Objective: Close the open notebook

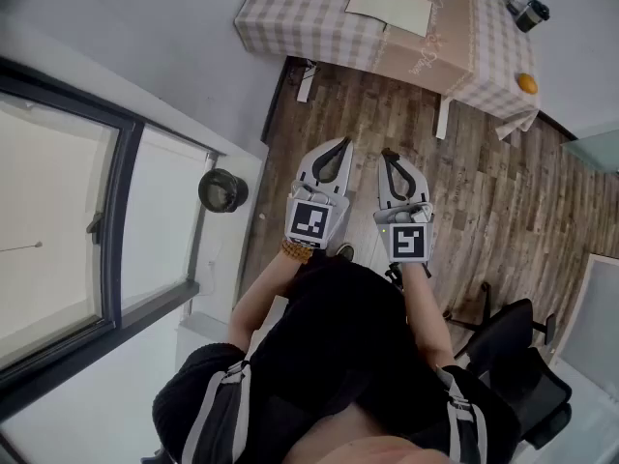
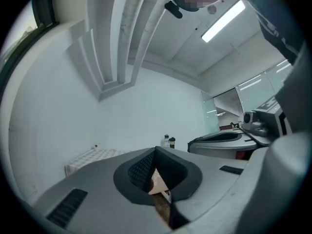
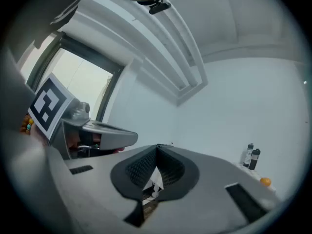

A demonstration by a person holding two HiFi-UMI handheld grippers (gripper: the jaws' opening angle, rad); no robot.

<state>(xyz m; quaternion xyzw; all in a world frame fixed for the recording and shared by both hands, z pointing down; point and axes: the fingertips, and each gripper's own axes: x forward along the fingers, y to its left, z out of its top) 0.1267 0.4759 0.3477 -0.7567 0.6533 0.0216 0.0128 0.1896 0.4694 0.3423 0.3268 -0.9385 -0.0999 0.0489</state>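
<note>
The open notebook (image 1: 389, 8) lies with cream pages up on the table with the checked cloth (image 1: 290, 17), at the far top of the head view. Both grippers are held level over the wooden floor, well short of the table. My left gripper (image 1: 343, 144) is shut with nothing between its jaws, and in its own view the tips (image 2: 156, 149) meet. My right gripper (image 1: 388, 154) is beside it, also shut and empty, tips together (image 3: 157, 145). The notebook shows in neither gripper view.
Two dark bottles (image 1: 527, 3) and an orange (image 1: 527, 83) stand at the table's right end. A round black object (image 1: 222, 189) sits by the window on the left. A black office chair (image 1: 513, 356) is at the lower right.
</note>
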